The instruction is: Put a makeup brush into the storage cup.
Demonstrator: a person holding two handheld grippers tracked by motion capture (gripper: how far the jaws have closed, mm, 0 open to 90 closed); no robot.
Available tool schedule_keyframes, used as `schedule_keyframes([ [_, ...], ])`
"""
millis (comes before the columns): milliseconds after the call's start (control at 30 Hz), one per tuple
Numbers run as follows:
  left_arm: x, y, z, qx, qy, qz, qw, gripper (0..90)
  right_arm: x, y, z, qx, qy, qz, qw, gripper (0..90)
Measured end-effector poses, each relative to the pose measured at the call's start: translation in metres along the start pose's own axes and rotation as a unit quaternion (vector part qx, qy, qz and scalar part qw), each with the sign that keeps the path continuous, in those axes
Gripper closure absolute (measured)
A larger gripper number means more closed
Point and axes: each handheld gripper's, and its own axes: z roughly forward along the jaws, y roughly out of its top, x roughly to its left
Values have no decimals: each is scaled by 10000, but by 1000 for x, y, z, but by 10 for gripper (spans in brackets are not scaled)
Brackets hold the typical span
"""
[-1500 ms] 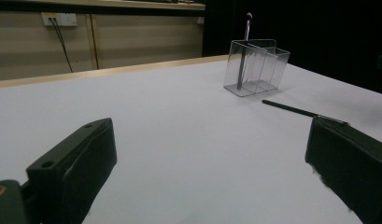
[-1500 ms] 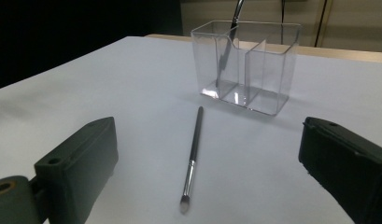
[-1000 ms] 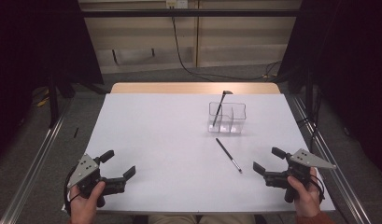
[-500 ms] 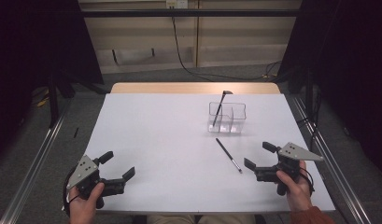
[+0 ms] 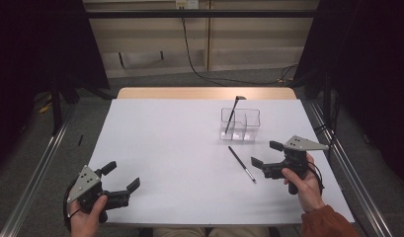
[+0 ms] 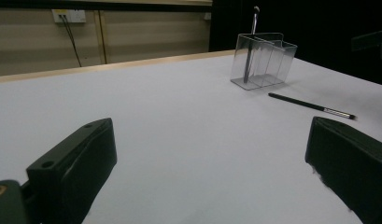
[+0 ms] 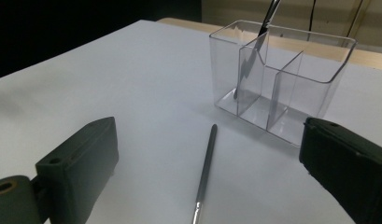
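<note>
From the high view, a white table [image 5: 180,148] with a strip of pale wood along its far edge stood on grey carpet, flanked by metal rails, with black curtains at both sides and a beige wall behind, down which a black cable ran to the floor. The left gripper [image 5: 124,177] sat near the table's front left corner, held in a hand [image 5: 86,217], its jaws spread apart and holding nothing. The right gripper [image 5: 266,154] hovered over the right side of the table, jaws likewise spread wide and empty, pointing toward a thin dark brush [image 5: 241,164] that lay flat on the white surface just beside it. Beyond the brush stood a clear divided holder [image 5: 240,124], with a second brush [image 5: 232,112] leaning upright in its left compartment.

In the left gripper view, both black jaws stood far apart over bare white tabletop. The brush [image 6: 310,105] lay well ahead at the right, near the holder [image 6: 262,59], and a wall socket [image 6: 69,16] showed on the beige wall.

In the right gripper view, the open jaws framed the brush [image 7: 205,167], which lay between them on the table with its metal ferrule nearer the camera. The holder [image 7: 291,79] stood just beyond it, untouched.
</note>
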Motion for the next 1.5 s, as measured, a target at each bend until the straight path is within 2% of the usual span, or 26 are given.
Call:
schedule_keyframes([
  [100,1,1,0,-16,42,-17,10000,21,-3,6,5,94,47,9,9999,36],
  [267,-2,2,4,8,-5,16,10000,21,-2,13,14,181,-32,-9,9998,13],
  [367,-3,2,4,20,-32,25,10000,21,3,15,20,358,-69,-181,9992,14],
  [500,-2,2,4,34,-20,58,10000,21,5,17,28,544,4,-234,9982,16],
  [633,-2,2,4,34,-9,63,10000,21,4,22,35,922,137,-258,9953,24],
  [700,-2,1,3,40,-6,66,10000,21,4,24,38,1043,127,-317,9940,25],
  [800,-2,1,3,53,-14,64,10000,21,2,28,41,1317,184,-340,9905,26],
  [867,-2,1,3,50,-13,71,10000,21,0,32,45,1707,355,-254,9844,34],
  [933,-3,1,4,33,-9,38,10000,21,0,34,49,1956,329,-280,9797,38],
  [1100,-2,1,5,56,-10,6,10000,21,1,39,57,2414,371,-330,9692,64],
  [1167,-2,0,5,71,-18,25,10000,21,1,40,60,2643,401,-379,9629,76],
  [1233,-3,0,4,53,-24,13,10000,21,0,41,62,2789,407,-375,9587,72],
  [1300,-2,0,3,64,-28,17,10000,21,0,42,63,2805,534,-520,9570,63],
  [1400,-2,0,3,63,-9,0,10000,21,1,46,65,2952,589,-650,9514,88],
  [1433,-2,0,3,66,-13,14,10000,21,1,46,67,3019,622,-639,9492,81],
  [1467,-2,0,3,70,-18,28,10000,21,1,47,69,3170,618,-640,9443,86],
  [1500,-2,0,3,72,-13,27,10000,21,1,47,71,3219,583,-682,9425,88],
])
